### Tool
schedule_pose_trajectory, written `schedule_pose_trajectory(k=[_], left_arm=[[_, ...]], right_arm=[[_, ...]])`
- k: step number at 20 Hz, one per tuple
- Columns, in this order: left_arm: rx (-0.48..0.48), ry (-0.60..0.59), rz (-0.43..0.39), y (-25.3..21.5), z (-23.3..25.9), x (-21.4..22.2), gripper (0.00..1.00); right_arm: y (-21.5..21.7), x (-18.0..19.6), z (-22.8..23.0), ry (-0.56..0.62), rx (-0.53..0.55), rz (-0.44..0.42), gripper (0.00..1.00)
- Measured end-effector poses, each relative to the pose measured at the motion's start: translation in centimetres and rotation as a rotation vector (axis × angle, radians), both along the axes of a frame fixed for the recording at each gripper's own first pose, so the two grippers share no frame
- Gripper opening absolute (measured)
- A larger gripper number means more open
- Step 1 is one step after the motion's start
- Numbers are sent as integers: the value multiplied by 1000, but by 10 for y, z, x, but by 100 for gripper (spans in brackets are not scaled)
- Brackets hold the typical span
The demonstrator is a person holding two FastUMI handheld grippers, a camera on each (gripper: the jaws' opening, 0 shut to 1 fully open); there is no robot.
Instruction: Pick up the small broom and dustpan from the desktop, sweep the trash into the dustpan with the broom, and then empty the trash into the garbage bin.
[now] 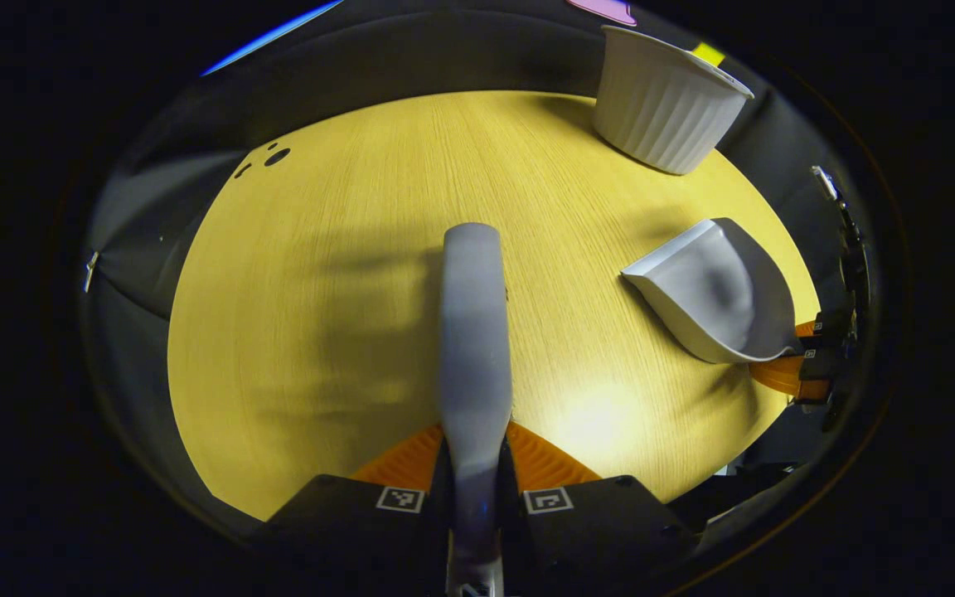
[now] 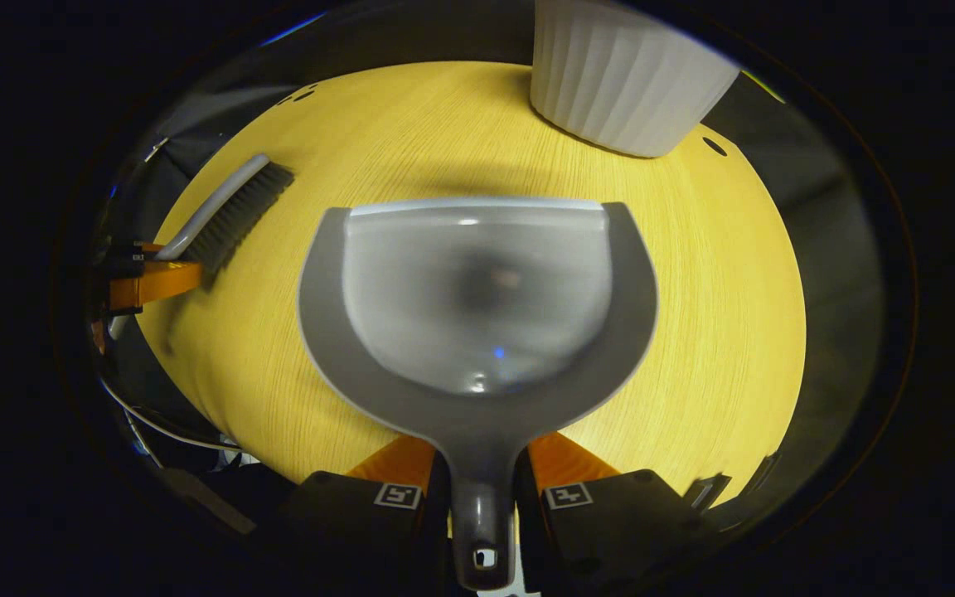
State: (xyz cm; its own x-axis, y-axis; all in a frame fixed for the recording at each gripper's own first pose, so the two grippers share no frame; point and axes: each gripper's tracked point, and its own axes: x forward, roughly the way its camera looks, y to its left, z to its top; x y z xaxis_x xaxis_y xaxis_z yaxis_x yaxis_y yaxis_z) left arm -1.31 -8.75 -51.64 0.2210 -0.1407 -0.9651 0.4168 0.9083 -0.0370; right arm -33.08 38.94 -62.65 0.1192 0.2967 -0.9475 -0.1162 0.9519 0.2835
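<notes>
1. In the left gripper view, we see the left gripper point(image 1: 475, 473) at the bottom centre of the frame, its orange fingers point(image 1: 399, 463) closed narrow on the grey handle of the small broom point(image 1: 472, 332).
2. The small broom runs from the bottom centre up to the middle of that frame, over the yellow wooden desktop point(image 1: 320, 249); its bristles are hidden from this angle.
3. In the right gripper view, the right gripper point(image 2: 480, 473) sits at the bottom centre, its orange fingers point(image 2: 564, 460) pressed on either side of the dustpan's dark grey handle.
4. The dustpan point(image 2: 477, 298) takes the middle of that frame, its open mouth pointing towards the top. Whether its front edge touches the desktop we cannot tell.
5. The pan holds no scrap that we can make out; only a dim reflection shows in its grey bowl.
6. The white ribbed garbage bin point(image 2: 622, 79) stands upright on the desktop at the top of the right gripper view, just beyond the dustpan's mouth.
7. In the left gripper view, the bin sits at the upper right and the dustpan at the right, below it, with the right gripper at the right edge.
8. At the left edge of the right gripper view, we see the broom's dark bristles angled down towards the desktop.
</notes>
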Motion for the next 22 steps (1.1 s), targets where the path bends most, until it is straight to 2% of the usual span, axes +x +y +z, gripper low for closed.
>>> schedule_pose_trajectory(k=[1, 2, 5, 6, 7, 8, 11, 13, 15, 16, 19, 22], left_arm=[[8, 3, -9, -1, -1, 0, 31], [11, 3, -16, -2, -1, 1, 32], [29, -24, -47, 1, 3, 4, 34], [38, -36, -56, 3, 5, 6, 42], [43, -40, -63, 4, 8, 5, 46], [38, -39, -65, 4, 12, 5, 55], [3, -67, -63, -1, 32, 6, 63], [-51, -142, -58, -9, 59, 17, 65], [-104, -244, -53, -18, 90, 34, 63], [-133, -296, -48, -24, 107, 41, 65], [-230, -452, -40, -42, 162, 65, 66], [-317, -588, -42, -61, 214, 83, 66]], right_arm=[[0, -1, -1, -1, 4, -5, 35], [0, -3, 1, 1, 13, -13, 36], [0, -6, 11, -1, 38, -32, 54], [-1, -6, 14, -5, 45, -40, 61], [-3, -5, 20, -14, 53, -54, 58], [-5, -5, 24, -24, 61, -68, 72], [-19, 0, 48, -74, 62, -111, 86], [-32, 14, 74, -155, 52, -154, 92], [-51, 26, 96, -225, 12, -183, 92], [-58, 36, 110, -275, 3, -202, 92], [-69, 79, 168, -484, 15, -264, 92], [-81, 109, 221, -666, 10, -283, 92]])
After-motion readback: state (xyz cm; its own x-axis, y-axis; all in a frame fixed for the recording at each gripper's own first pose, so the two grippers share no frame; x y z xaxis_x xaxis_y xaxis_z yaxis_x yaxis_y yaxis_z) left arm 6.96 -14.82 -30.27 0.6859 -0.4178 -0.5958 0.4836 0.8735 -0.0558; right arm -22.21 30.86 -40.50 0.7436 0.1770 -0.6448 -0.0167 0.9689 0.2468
